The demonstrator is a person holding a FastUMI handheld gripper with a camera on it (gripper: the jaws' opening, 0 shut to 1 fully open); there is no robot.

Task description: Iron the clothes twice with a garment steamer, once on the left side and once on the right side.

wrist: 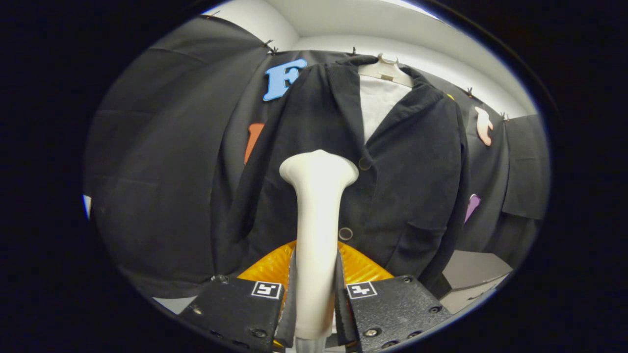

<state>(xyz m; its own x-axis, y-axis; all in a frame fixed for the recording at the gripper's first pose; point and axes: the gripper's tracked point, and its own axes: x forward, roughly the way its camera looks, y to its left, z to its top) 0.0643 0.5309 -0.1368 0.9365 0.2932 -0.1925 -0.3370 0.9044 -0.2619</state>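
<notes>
A black jacket [402, 166] hangs on a white hanger [385, 71] straight ahead, with a white shirt [378, 105] showing at its open collar. My gripper [315, 289] is shut on the handle of a white garment steamer [318, 215]. The steamer stands upright between the fingers, and its flared head sits in front of the jacket's left chest, beside the upper button [364, 163]. I cannot tell if the head touches the cloth. A lower button [345, 234] shows just right of the handle.
An orange ribbed object [360, 267] lies low behind the fingers, under the jacket's hem. Black cloth walls close the booth on the left and right. A grey surface [473, 272] lies low on the right.
</notes>
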